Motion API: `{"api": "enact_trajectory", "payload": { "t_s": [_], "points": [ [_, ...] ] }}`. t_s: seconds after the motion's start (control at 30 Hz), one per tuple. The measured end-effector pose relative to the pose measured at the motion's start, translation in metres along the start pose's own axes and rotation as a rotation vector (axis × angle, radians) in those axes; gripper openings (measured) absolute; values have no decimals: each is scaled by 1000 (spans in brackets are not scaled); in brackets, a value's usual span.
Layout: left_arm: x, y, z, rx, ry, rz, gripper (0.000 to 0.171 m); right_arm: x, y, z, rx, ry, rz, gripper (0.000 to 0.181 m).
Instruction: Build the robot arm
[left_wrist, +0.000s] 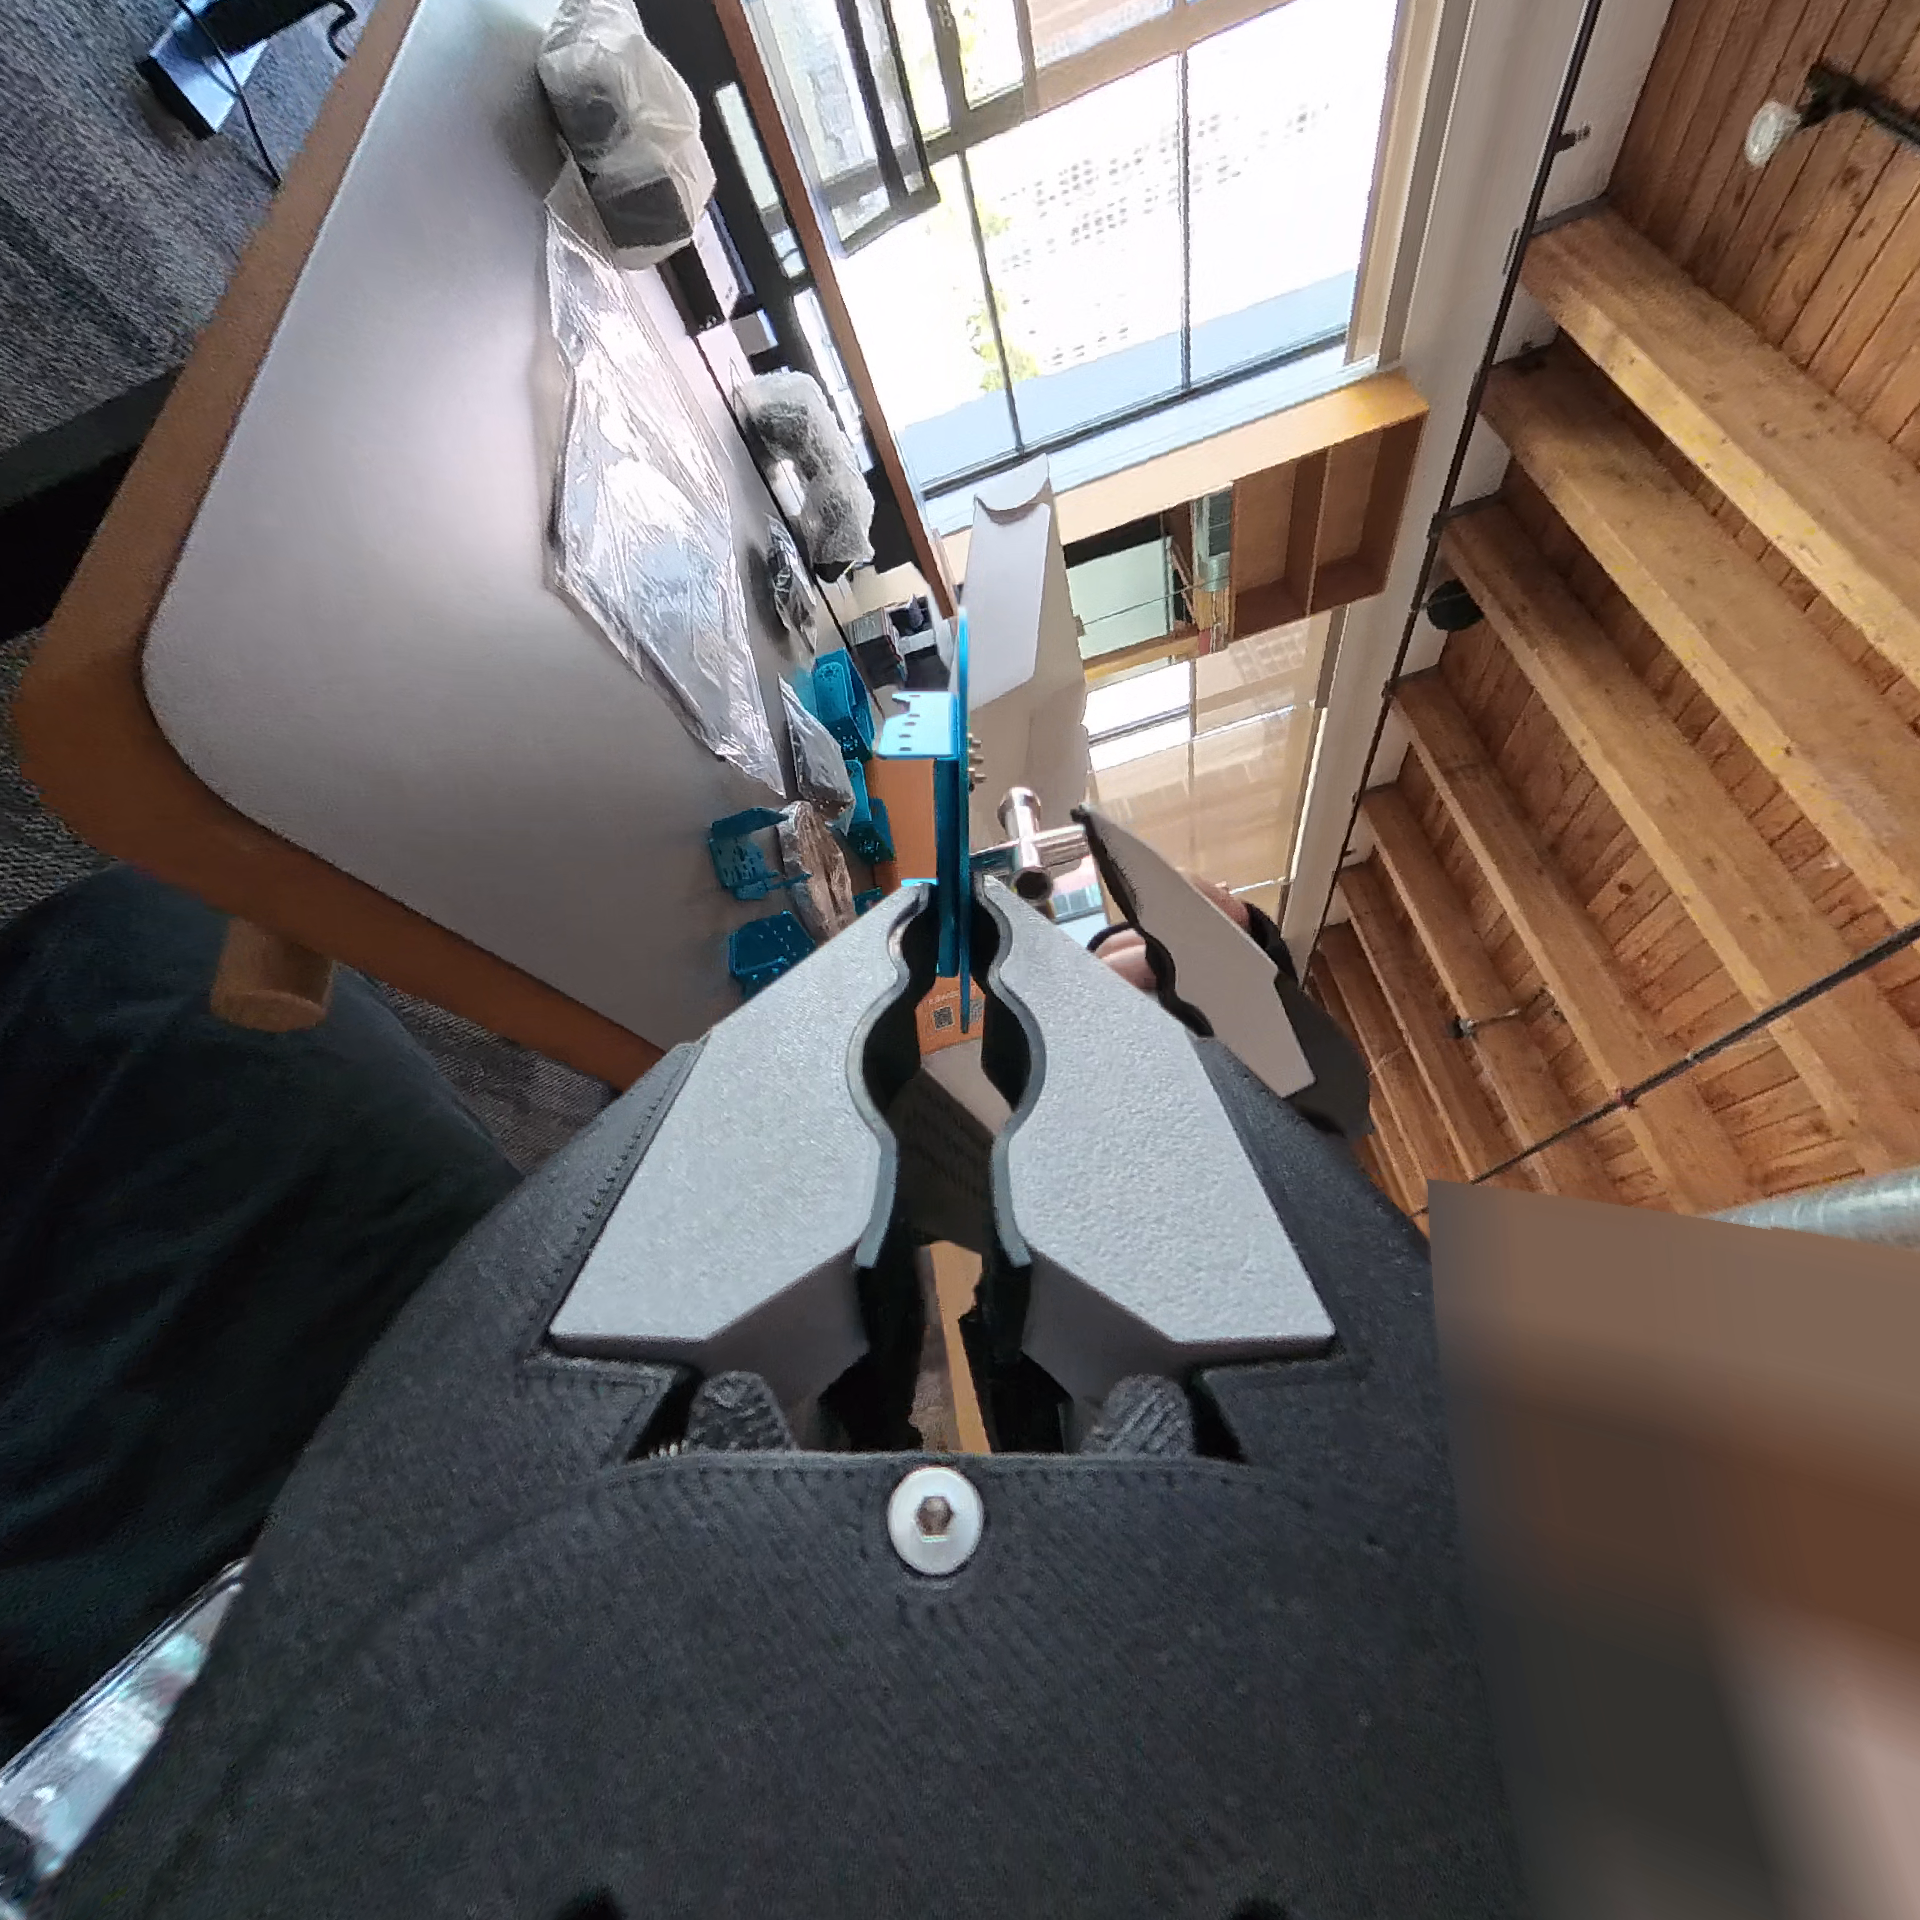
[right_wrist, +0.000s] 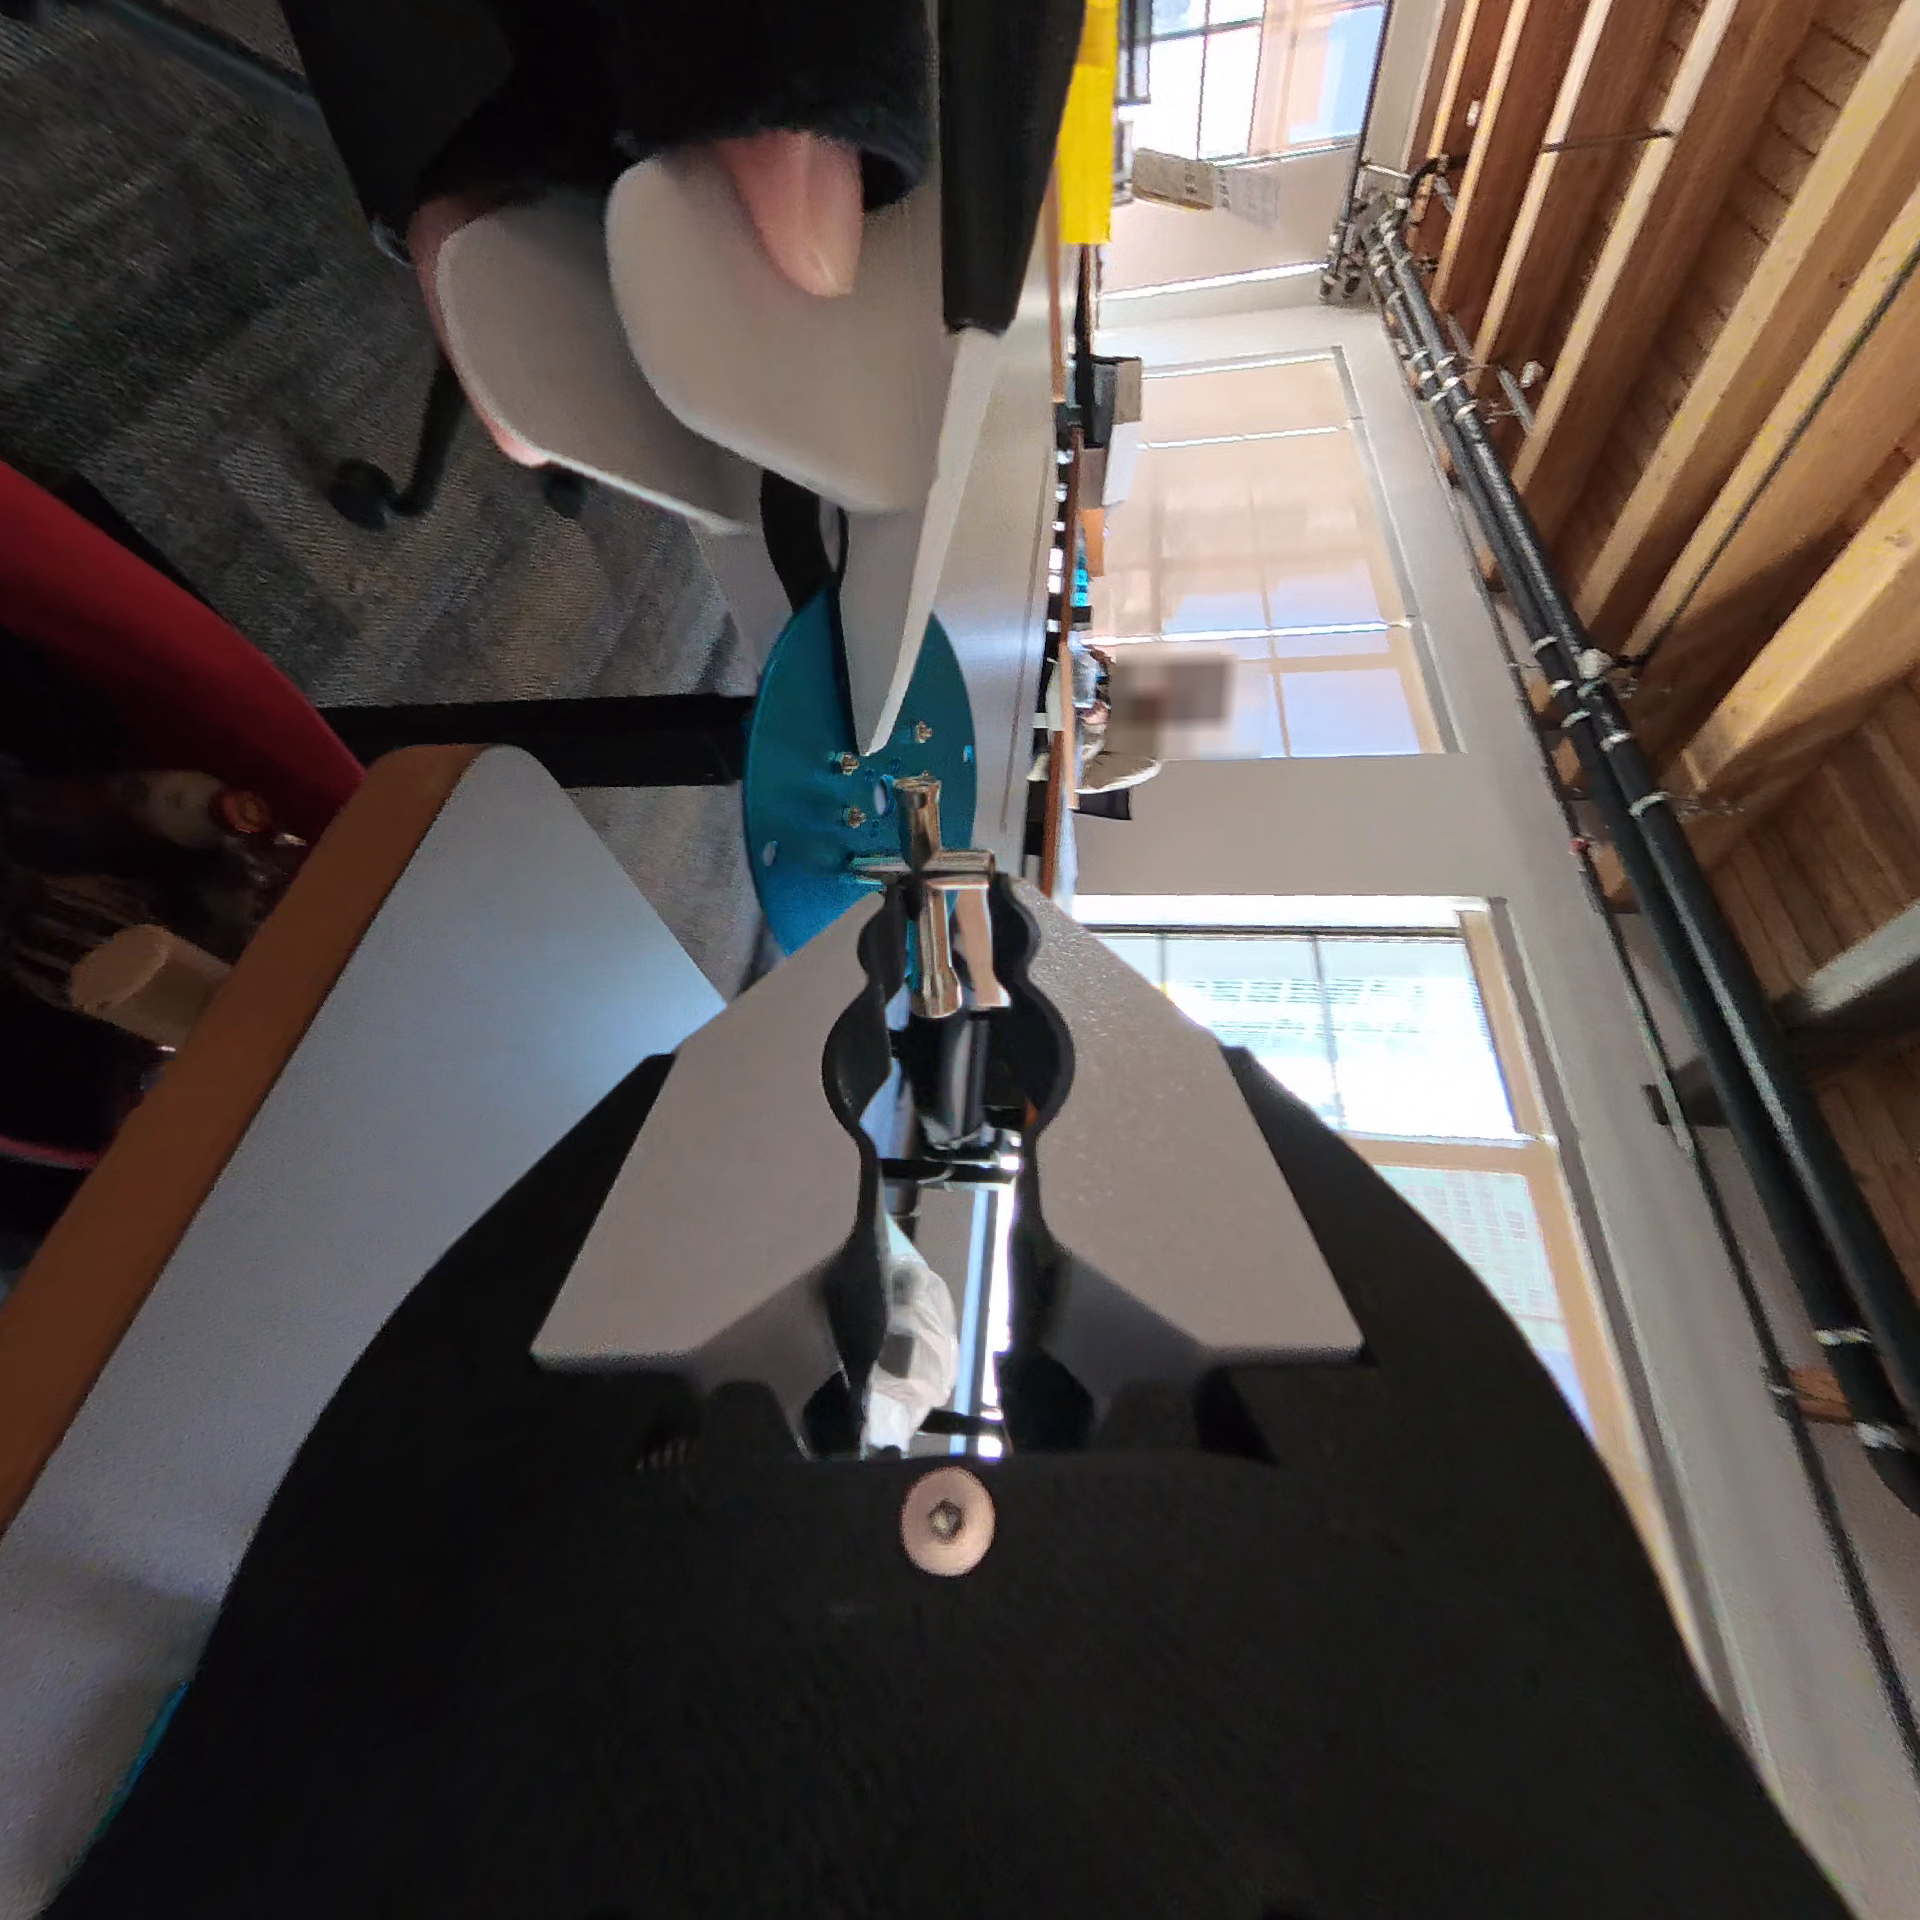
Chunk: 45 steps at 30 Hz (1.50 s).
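My left gripper (left_wrist: 948, 902) is shut on the edge of a blue round metal plate (left_wrist: 956, 790), seen edge-on, with a blue bracket (left_wrist: 914, 727) fixed to its left face. My right gripper (right_wrist: 940, 899) is shut on a silver cross-shaped socket wrench (right_wrist: 935, 894), whose tip meets the face of the same blue plate (right_wrist: 821, 800) among small brass screws. In the left wrist view the wrench (left_wrist: 1029, 826) and the other gripper's fingers (left_wrist: 1195, 935) sit right of the plate. In the right wrist view the other gripper's fingers (right_wrist: 914, 582) reach down onto the plate.
A grey table with a wooden rim (left_wrist: 416, 520) holds clear plastic bags (left_wrist: 644, 520) and several loose blue metal brackets (left_wrist: 758, 852). An orange box (left_wrist: 909, 821) stands behind the plate. The table corner (right_wrist: 416, 1039) lies left of my right gripper. A person's hand (right_wrist: 800, 208) grips the other gripper. My two grippers' fingertips are within a few centimetres of each other.
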<state>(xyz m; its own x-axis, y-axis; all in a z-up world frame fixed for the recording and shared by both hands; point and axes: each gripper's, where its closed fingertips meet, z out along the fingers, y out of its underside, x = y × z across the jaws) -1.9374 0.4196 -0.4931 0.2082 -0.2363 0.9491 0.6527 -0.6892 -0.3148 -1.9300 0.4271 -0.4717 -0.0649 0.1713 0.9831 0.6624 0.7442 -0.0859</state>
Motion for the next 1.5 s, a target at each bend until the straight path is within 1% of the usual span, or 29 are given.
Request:
{"api": "enact_trajectory", "payload": {
  "t_s": [0.2,0.43,0.5,0.6,0.7,0.83,1.03,1.13,1.27,1.43,1.5],
  "points": [
    [4,2,0,-30,-28,47,3,1,-1,-3,0,-116,50,14],
    [4,3,2,-33,-30,24,3,0,-3,-5,-15,-114,-20,14],
    [2,4,2,-38,-37,29,3,-2,-2,-6,-16,-140,9,14],
    [1,6,3,-45,-45,33,3,-7,-1,-6,-19,-203,53,19],
    [1,7,5,-51,-51,39,3,-10,-4,-8,1,-270,127,22],
    [2,9,9,-56,-48,37,3,-7,-3,-8,20,-311,232,18],
    [3,9,10,-56,-49,45,3,-5,6,-10,9,-337,276,15],
    [5,9,9,-58,-44,47,3,-4,6,-12,28,-359,327,14],
    [7,11,8,-63,-51,74,3,-4,9,-13,30,-394,299,14],
    [10,11,7,-65,-45,75,3,-2,-2,-19,84,-425,243,10],
    [11,10,7,-60,-45,76,3,-2,-2,-19,79,-432,220,9]
  ]
}}
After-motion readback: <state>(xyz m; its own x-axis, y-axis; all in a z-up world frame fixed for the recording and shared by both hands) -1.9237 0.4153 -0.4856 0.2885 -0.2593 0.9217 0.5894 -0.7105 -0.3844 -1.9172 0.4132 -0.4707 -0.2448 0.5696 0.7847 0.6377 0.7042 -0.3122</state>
